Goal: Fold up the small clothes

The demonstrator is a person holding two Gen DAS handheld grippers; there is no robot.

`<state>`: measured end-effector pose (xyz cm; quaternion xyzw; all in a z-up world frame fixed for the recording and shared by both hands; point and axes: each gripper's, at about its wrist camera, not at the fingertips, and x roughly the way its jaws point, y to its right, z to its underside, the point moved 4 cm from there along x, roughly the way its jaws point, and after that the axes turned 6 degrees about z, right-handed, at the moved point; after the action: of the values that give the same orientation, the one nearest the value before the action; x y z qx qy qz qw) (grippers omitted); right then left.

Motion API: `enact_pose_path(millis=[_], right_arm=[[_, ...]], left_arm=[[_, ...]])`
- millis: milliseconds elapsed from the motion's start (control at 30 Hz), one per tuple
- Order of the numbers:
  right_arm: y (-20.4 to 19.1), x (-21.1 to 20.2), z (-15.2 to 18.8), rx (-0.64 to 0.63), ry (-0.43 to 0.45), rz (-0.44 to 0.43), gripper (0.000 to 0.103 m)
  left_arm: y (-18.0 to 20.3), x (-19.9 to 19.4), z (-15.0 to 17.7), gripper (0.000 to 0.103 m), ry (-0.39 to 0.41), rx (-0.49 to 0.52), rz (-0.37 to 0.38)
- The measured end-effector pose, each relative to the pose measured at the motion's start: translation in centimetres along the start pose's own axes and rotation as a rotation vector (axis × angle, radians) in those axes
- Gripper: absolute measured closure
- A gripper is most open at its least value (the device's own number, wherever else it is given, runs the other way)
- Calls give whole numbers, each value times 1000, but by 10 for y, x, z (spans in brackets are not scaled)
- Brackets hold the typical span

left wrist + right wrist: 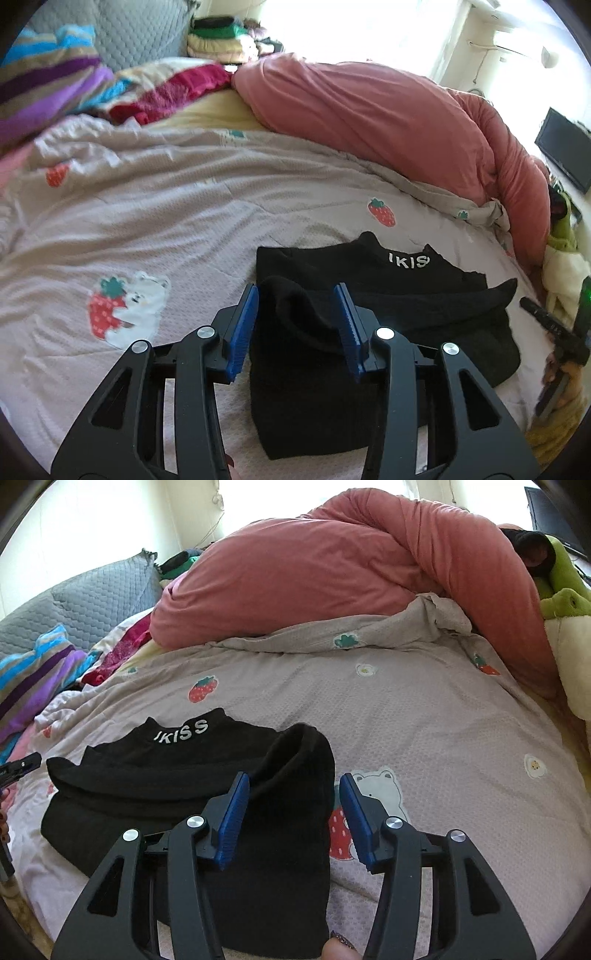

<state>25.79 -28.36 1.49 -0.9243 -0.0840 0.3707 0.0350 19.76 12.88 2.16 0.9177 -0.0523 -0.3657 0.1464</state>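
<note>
Black top point(369, 291) lies folded between both parted, empty grippers point(302, 325) point(291, 812).

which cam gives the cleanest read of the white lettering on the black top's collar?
Right wrist. The lettering sits unobstructed on the black top and reads "KISS" whole. In the left wrist view the lettering is smaller, farther off, and its end curls out of sight at the collar edge.
</note>
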Motion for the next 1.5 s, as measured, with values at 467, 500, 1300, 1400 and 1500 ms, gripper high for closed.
enact_pose_path(millis=[467,500,1300,1400,1500], right_arm=[[-64,2,40,-284,-40,-20,73],[-66,11,44,-293,-64,-4,73],[-59,75,-22,-173,-42,58,74],[-41,67,-28,-122,-1,83,70],[-24,63,-29,-101,2,111,61]], left_arm=[[41,40,68,78,-190,260,-64],[40,41,67,78,-184,258,-65],[-8,88,-22,77,-90,69,-101],[-21,87,-23,75,-83,36,-94],[-37,91,-21,72,-101,-8,-68]])
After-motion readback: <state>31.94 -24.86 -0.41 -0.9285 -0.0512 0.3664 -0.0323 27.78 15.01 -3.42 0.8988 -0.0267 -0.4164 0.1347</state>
